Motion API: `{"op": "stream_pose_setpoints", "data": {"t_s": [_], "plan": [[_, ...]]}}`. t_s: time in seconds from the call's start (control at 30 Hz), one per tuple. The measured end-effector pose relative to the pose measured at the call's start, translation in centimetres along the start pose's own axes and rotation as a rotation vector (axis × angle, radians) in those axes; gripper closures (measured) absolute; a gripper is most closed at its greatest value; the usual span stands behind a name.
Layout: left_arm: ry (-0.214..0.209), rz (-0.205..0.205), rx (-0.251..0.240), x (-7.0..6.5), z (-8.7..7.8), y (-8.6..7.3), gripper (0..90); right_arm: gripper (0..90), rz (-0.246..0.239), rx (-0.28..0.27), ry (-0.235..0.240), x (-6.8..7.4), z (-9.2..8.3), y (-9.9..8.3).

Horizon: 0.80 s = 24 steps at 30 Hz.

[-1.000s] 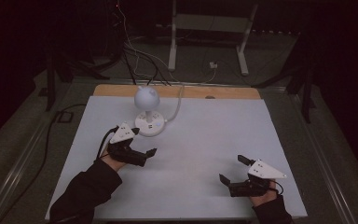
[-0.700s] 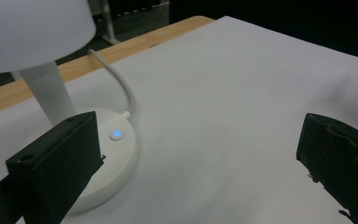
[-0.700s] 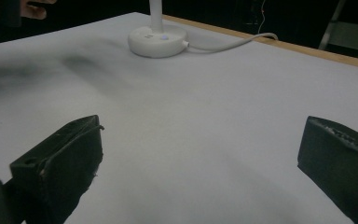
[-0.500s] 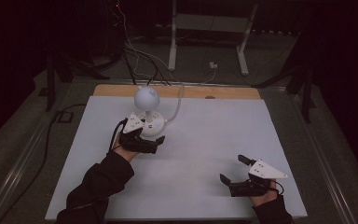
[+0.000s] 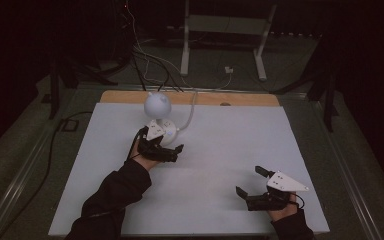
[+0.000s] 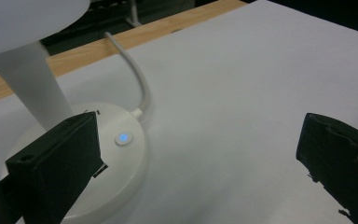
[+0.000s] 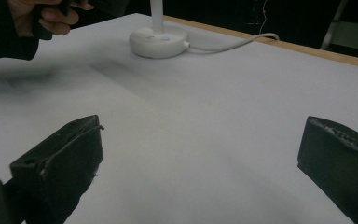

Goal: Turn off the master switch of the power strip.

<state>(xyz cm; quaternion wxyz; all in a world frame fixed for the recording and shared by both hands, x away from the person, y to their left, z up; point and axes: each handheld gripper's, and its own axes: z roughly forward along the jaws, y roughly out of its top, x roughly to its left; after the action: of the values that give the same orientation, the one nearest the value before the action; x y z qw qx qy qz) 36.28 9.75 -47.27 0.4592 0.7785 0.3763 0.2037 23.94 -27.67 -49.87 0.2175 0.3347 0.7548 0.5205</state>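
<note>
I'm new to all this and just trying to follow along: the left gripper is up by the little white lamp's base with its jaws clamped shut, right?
Not quite. The left gripper is indeed by the base of the white lamp, but its jaws stand wide apart, not clamped shut. The left gripper view shows them far apart, one over the base's edge and the other out over the bare table.

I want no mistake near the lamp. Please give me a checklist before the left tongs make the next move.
1. Left tongs open: ok.
2. Button on the lamp base visible, lit blue: ok.
3. One jaw over the base, not yet on the button: ok.
4. White cable away from the jaws: ok.
5. Right tongs open, far from the lamp: ok.
6. Lamp on or off: cannot tell.
</note>
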Motion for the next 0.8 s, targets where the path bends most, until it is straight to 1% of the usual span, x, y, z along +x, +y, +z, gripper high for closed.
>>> {"op": "stream_pose_setpoints", "data": {"t_s": [0.03,0.07,0.13,0.23,0.3,0.33,0.37,0.4,0.43,0.47,0.5,0.53,0.63,0.67,0.7,0.73,0.77,0.8], "plan": [[0.008,-0.003,0.003,0.0,0.2,0.0,0.4,0.0,-0.002,0.001,0.001,0.0,0.0,0.0],[0.013,-0.004,0.004,0.1,0.3,-0.1,3.2,0.0,-0.005,0.002,0.002,0.0,0.0,0.0],[0.029,-0.004,0.003,0.1,0.7,-0.2,4.1,0.0,-0.004,0.002,0.002,0.0,0.0,0.0],[0.044,-0.002,0.001,0.1,1.1,-0.3,9.7,0.0,-0.002,0.004,0.001,0.0,0.0,0.0],[0.055,0.003,-0.003,0.1,1.3,-0.3,15.7,0.0,-0.005,0.002,0.001,0.1,0.0,0.0],[0.062,0.008,-0.001,0.1,1.4,-0.3,17.3,0.0,-0.005,0.001,0.002,0.1,0.0,0.0],[0.074,0.011,-0.001,0.0,1.5,-0.3,22.7,0.0,-0.005,0.001,0.002,0.1,0.0,0.0],[0.083,0.012,-0.003,0.0,1.6,-0.4,22.7,0.0,-0.005,0.001,0.002,0.1,0.0,0.0],[0.087,0.011,-0.004,-0.1,1.7,-0.4,24.9,0.0,-0.006,0.002,0.002,0.1,0.0,0.0],[0.098,0.014,-0.003,-0.1,1.8,-0.4,31.8,0.0,-0.004,0.004,0.003,0.1,0.0,0.0],[0.107,0.012,-0.001,-0.1,1.9,-0.4,31.8,0.0,-0.004,0.004,0.003,0.1,0.0,0.0],[0.113,0.011,0.002,0.0,2.0,-0.5,35.2,0.0,-0.002,0.005,0.003,0.0,0.0,0.0],[0.146,0.008,-0.003,0.1,2.3,-0.5,48.6,0.0,-0.003,0.004,0.004,0.1,0.0,0.0],[0.153,0.003,-0.004,0.2,2.4,-0.4,53.2,0.0,-0.003,0.003,0.005,0.1,0.0,0.0],[0.149,-0.004,-0.002,0.4,2.5,-0.4,61.6,0.0,-0.003,0.002,0.005,0.1,0.0,0.0],[0.162,-0.003,0.002,0.4,2.6,-0.3,61.6,0.0,-0.003,0.002,0.005,0.1,0.0,0.0],[0.175,-0.002,0.008,0.5,2.6,-0.3,70.9,0.0,0.000,0.003,0.005,0.0,0.0,0.0],[0.178,-0.009,0.015,0.6,2.7,-0.2,70.9,0.0,0.000,0.003,0.005,0.0,0.0,0.0]]}}
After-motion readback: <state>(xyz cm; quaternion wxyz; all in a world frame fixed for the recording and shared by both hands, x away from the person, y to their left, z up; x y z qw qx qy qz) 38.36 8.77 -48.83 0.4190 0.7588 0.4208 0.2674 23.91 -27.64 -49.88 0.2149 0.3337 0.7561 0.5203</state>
